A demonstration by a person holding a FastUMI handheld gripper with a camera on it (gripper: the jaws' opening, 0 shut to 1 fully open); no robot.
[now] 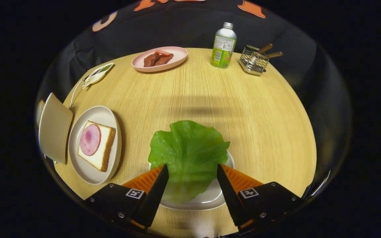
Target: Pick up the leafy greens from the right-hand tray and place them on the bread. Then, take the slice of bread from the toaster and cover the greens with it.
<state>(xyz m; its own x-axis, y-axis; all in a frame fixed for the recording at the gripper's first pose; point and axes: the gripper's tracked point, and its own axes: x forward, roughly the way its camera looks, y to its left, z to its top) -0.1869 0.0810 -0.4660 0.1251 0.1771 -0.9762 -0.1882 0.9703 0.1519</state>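
A green lettuce leaf (pixel 187 152) lies over a small white plate (pixel 210 198) on the wooden table. My gripper (pixel 192 167) is open, and its two fingers stand either side of the leaf's near half without pressing on it. To the left of the fingers, a slice of bread (pixel 97 145) topped with a round pink slice of ham (pixel 90 139) rests on a white plate (pixel 88 172). Beyond that plate, at the table's left edge, stands a beige box-like appliance (pixel 55 129); whether bread is in it is hidden.
At the back of the table are a pink plate (pixel 174 61) with dark meat pieces, a green-labelled bottle (pixel 223 46) and a wire holder (pixel 253 61) with wooden-handled utensils. A small packet (pixel 96 75) lies at the back left. Bare wood stretches beyond the leaf.
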